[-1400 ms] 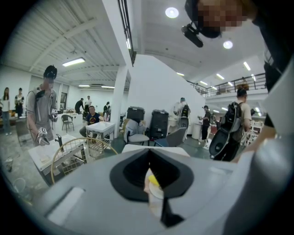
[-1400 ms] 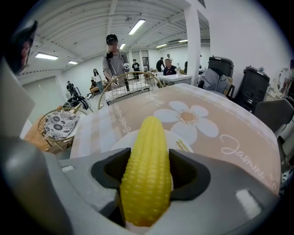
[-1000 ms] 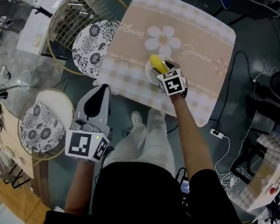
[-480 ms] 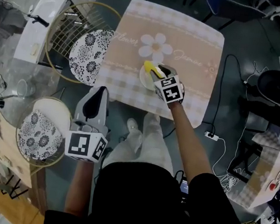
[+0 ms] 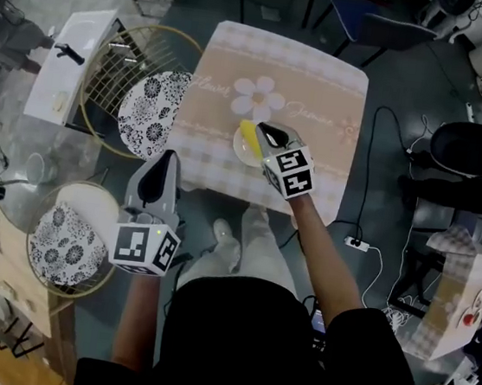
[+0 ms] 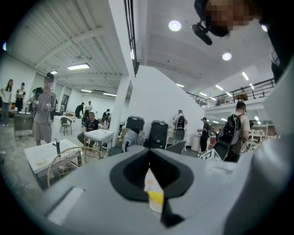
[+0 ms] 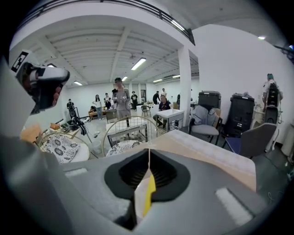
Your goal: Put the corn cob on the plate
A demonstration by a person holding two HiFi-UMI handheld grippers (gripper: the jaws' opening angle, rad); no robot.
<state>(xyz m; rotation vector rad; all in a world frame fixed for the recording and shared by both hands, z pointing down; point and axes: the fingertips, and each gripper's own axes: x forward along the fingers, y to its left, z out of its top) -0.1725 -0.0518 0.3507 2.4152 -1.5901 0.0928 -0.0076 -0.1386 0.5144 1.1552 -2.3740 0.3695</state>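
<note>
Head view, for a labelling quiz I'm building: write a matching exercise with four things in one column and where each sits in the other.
Things
1. yellow corn cob
2. small round white plate
3. black-and-white floral round cushion
4. white power strip

Places
A. on the grey floor
B. on the beige flowered tablecloth
C. on the plate
D. in the gold wire-frame chair

Pairs: 1-C, 2-B, 3-D, 4-A

Yellow corn cob [image 5: 248,133]; white plate [image 5: 240,153]; beige checked flower-print tablecloth [image 5: 321,75].
</note>
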